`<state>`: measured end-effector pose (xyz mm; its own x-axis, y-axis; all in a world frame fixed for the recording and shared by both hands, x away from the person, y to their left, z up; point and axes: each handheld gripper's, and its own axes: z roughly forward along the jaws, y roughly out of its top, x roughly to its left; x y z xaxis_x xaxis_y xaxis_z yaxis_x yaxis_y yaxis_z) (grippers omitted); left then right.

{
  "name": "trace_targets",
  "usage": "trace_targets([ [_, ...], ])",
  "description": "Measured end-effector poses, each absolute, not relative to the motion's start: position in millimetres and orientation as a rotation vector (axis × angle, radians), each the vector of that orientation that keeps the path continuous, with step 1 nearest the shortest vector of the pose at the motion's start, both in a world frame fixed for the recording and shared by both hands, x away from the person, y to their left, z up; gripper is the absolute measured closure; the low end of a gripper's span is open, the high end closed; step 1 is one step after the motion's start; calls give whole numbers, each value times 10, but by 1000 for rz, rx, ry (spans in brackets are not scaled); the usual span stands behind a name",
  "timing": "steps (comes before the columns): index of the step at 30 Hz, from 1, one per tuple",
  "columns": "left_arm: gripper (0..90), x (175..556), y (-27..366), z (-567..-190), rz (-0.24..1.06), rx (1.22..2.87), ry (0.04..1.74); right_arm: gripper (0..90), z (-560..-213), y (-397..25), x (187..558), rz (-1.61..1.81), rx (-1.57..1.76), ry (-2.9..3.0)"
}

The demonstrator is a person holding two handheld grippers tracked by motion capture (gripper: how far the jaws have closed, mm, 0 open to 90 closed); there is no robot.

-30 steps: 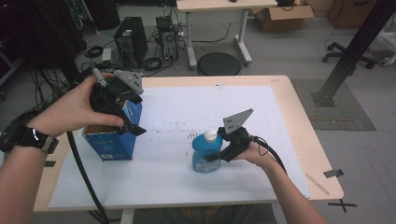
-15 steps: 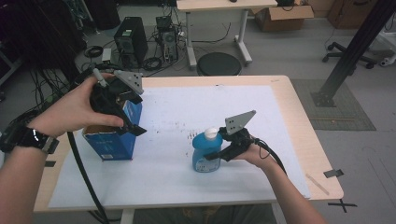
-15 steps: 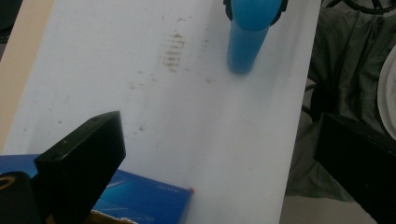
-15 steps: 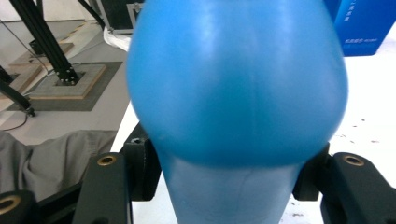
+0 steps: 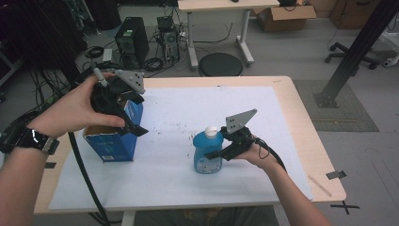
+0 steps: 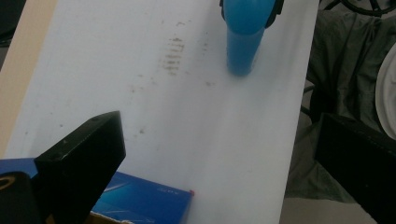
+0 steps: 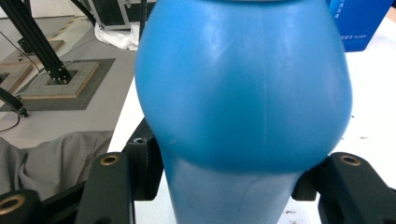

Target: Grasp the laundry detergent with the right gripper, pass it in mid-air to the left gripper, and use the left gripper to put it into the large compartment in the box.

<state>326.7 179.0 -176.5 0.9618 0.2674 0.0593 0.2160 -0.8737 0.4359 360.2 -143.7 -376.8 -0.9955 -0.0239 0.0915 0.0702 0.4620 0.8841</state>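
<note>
1. Work surface: a light wooden table carries a white sheet over most of its top. The sheet bears dark scuff marks near its middle.
2. Room: grey floor beyond the table, with a computer tower, loose cables, a round black stool, a second desk, a cardboard box and a black metal post on a square mat.
3. Blue bottle: upright on the sheet, white cap up, right of centre and toward the near edge.
4. Right gripper: jaws closed against both sides of the blue bottle's narrow waist, one pad per side in the right gripper view.
5. Blue box: open-topped, standing at the sheet's left edge, well apart from the bottle.
6. Left gripper: held over the blue box, jaws spread wide; one jaw is just above the box wall and nothing is between them.
</note>
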Motion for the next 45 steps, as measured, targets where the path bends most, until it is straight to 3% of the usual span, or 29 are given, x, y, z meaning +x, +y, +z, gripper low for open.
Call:
trace_targets([
  [27, 31, 3255, 1584, -1554, 163, 2691, 300, 424, -2716, -998, 3629, -1538, 67, -2672],
  [45, 31, 3257, 1403, -1523, 137, 2707, 262, 425, -2495, -527, 3539, -1470, 149, -2711],
])
